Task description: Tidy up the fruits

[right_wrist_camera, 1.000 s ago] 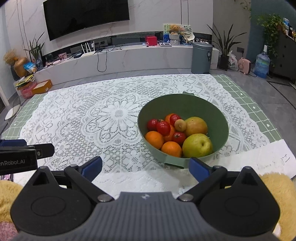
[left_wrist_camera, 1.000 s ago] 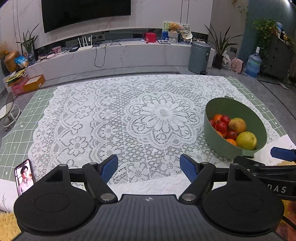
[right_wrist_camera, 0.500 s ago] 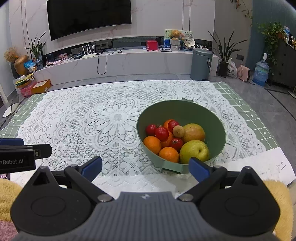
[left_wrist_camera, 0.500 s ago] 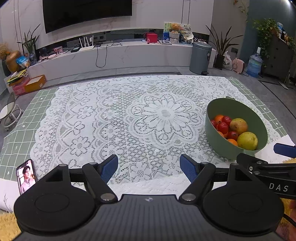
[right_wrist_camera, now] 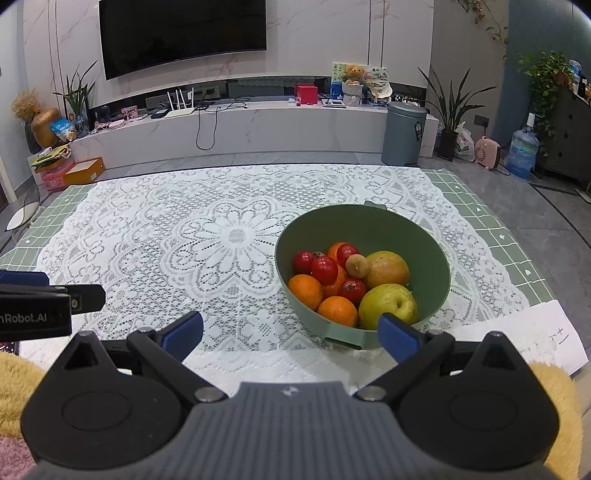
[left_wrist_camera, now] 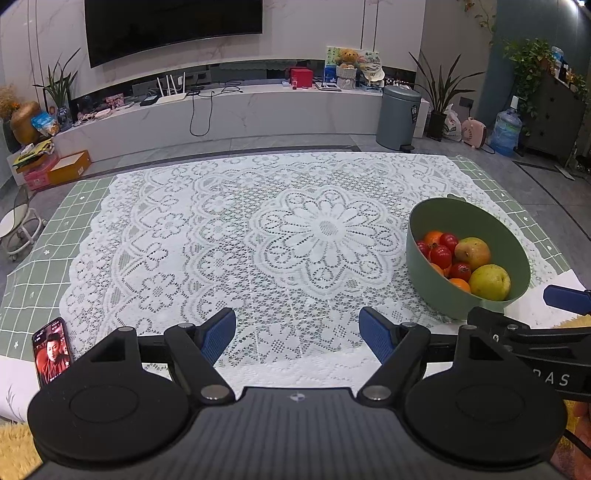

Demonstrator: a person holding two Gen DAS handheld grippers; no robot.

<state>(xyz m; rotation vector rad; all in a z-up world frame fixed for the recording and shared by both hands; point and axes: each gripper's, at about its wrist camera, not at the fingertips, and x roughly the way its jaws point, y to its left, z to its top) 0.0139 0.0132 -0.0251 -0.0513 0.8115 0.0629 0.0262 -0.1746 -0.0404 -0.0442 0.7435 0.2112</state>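
White lace tablecloth [left_wrist_camera: 229, 236] over green grid mat [left_wrist_camera: 44, 258]. Phone [left_wrist_camera: 51, 350] lower left, screen lit. Paper sheet [right_wrist_camera: 546, 332] lower right. Background: wall TV [right_wrist_camera: 183, 35] top center, grey bin [right_wrist_camera: 402, 133] right of center, water jug [right_wrist_camera: 522, 151] far right.

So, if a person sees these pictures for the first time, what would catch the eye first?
Probably the green bowl on the white lace tablecloth, heaped with oranges, small red fruits and a big yellow-green apple. Next, the open right gripper in front of it, and a lit phone at the table's near left edge.
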